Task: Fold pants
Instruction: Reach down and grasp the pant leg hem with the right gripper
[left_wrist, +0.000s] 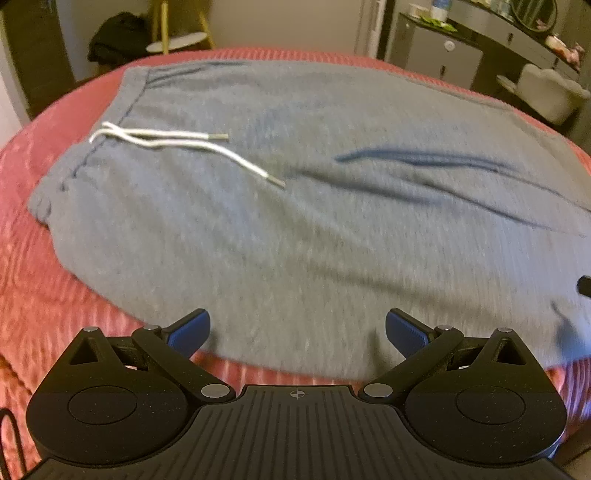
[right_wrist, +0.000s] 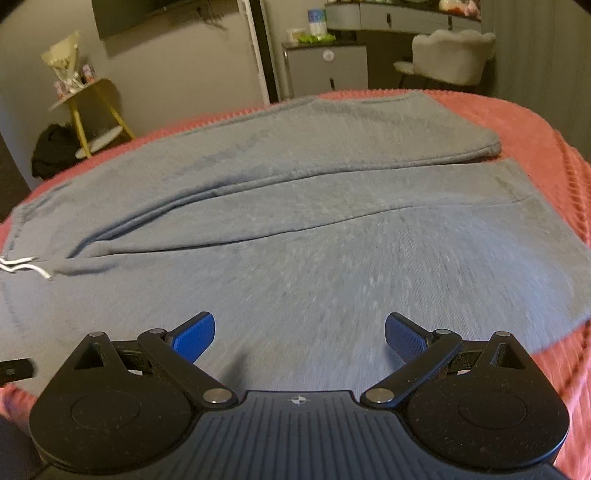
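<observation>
Pants (left_wrist: 295, 221), grey, lie spread flat on a pink blanket (left_wrist: 33, 295), white drawstring (left_wrist: 177, 142) at the waistband. The left gripper (left_wrist: 297, 332) has its jaws spread wide, holding nothing, above the near edge by the waist. The right gripper (right_wrist: 299, 334), jaws equally wide and empty, is above the near leg.

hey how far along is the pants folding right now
Done: the grey pants lie spread flat on the pink bedspread, both legs side by side, drawstring loose on top. In hand: nothing; the left gripper and right gripper are both open over the near edge of the fabric. Left: every fold; no fold shows yet.
</observation>
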